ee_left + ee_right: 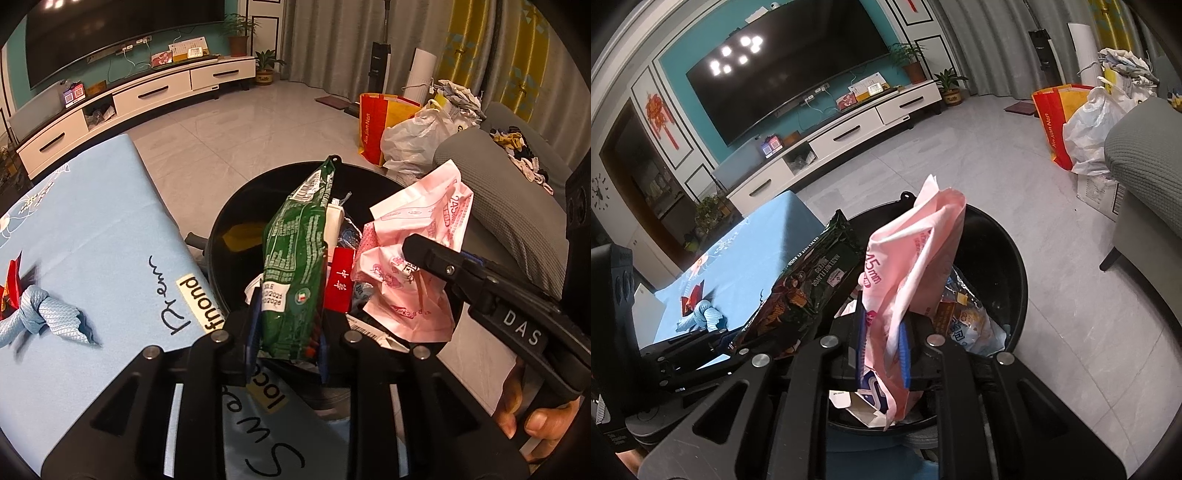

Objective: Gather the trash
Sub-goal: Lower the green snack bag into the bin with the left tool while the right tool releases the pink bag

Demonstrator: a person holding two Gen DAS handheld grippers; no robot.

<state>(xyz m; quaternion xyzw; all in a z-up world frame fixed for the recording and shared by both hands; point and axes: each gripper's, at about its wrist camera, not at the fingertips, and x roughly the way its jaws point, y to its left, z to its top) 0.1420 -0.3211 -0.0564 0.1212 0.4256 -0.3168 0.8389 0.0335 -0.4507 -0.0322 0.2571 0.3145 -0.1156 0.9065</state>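
A green wafer packet (295,258) stands upright between the blue pads of my left gripper (289,332), which is shut on its lower end, over the round black trash bin (221,229). My right gripper (882,343) is shut on a crumpled pink wrapper (916,251) above the same bin (1015,258). The bin holds several wrappers, a red pack (340,284) among them. In the left wrist view the right gripper (424,251) comes in from the right with the pink wrapper (406,273). In the right wrist view the green packet (805,291) and the left gripper (701,343) are at the left.
A table with a light blue cloth (92,221) lies left of the bin, with a knotted blue rag (48,314) and a red scrap (13,280) on it. A grey sofa (509,206) is at the right. A red-yellow bag (373,125) and a white bag (417,140) stand on the tiled floor.
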